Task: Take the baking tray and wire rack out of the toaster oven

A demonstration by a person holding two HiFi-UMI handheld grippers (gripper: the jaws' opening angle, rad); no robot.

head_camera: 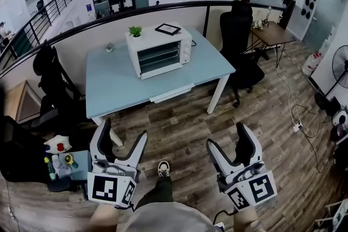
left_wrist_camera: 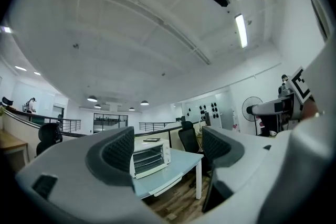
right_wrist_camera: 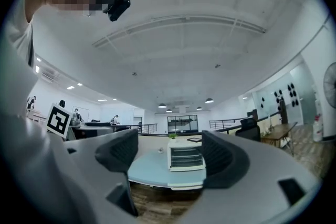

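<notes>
"White toaster oven (head_camera: 159, 51): where does it stand?"

"Toward the back of the pale blue table (head_camera: 109, 89), front facing the person and well apart from both grippers. Shelves show in that front, but I can't tell the baking tray from the wire rack at this range."

"What does only the head view give?"

"A small plant (head_camera: 135, 31) and a dark frame (head_camera: 168, 29) on the oven's top, plus a black chair (head_camera: 237, 35) at the table's right end. Only the left gripper view shows a standing fan (left_wrist_camera: 253, 108)."

"Room to move?"

"Wood floor (head_camera: 179, 122) stretches from the person's shoe (head_camera: 163, 169) to the table's near edge."

"And the hands?"

"The left gripper (head_camera: 124, 130) and right gripper (head_camera: 225, 136) are held low, side by side, pointing roughly level at the table. Both have their jaws spread wide and grip nothing. Each one's own view frames the far-off oven between its pads."
</notes>
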